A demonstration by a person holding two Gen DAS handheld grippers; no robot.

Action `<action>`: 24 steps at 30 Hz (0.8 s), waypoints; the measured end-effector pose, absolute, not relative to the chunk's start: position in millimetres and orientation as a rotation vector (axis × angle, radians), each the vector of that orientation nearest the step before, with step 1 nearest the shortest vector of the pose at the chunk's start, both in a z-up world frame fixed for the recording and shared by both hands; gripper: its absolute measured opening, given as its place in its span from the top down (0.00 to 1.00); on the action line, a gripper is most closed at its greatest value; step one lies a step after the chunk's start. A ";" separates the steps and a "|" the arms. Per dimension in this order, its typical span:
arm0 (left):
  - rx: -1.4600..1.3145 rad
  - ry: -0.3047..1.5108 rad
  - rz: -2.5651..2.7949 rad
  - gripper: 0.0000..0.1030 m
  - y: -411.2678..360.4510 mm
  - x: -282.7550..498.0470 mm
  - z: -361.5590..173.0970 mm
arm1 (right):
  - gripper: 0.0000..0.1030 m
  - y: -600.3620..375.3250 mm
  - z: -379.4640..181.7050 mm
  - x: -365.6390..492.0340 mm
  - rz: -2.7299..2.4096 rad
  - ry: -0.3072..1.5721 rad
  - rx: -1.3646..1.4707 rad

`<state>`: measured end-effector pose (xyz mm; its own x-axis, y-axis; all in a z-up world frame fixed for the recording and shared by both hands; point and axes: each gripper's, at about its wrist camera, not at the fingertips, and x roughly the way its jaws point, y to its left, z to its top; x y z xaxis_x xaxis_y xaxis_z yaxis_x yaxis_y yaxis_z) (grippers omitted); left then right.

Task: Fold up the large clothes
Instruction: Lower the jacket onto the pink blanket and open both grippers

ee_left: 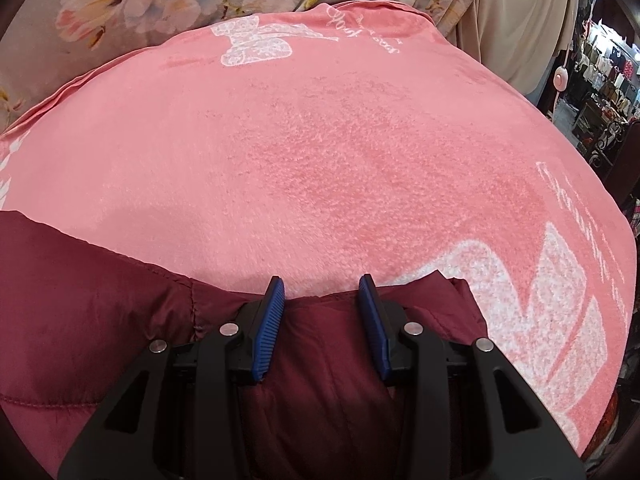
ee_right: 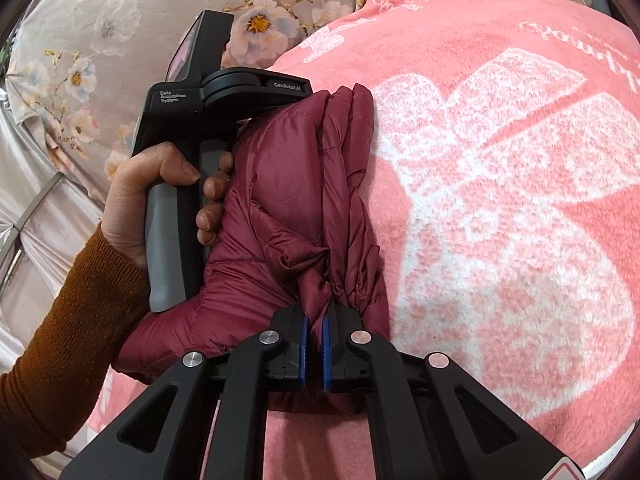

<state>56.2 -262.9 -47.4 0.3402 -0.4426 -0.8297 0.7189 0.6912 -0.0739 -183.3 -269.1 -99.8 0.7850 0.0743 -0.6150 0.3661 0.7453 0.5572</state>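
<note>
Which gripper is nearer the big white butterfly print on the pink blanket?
Right. The right gripper, jaws shut on the maroon puffer jacket, sits beside the butterfly print. The left gripper grips the jacket farther along, away from it.

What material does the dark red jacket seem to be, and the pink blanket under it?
The dark red jacket looks like thin synthetic shell, perhaps nylon, with padding: it has a slight sheen, fine crinkles and stitched puffy sections. The pink blanket looks like soft fleece or plush: its surface is matte and fuzzy, with white woven or printed bows.
</note>
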 end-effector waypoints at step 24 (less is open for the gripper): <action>-0.349 1.127 -0.662 0.25 -4.3 68.2 -17.4 | 0.35 -323.9 -43.6 -131.3 -0.208 0.648 0.834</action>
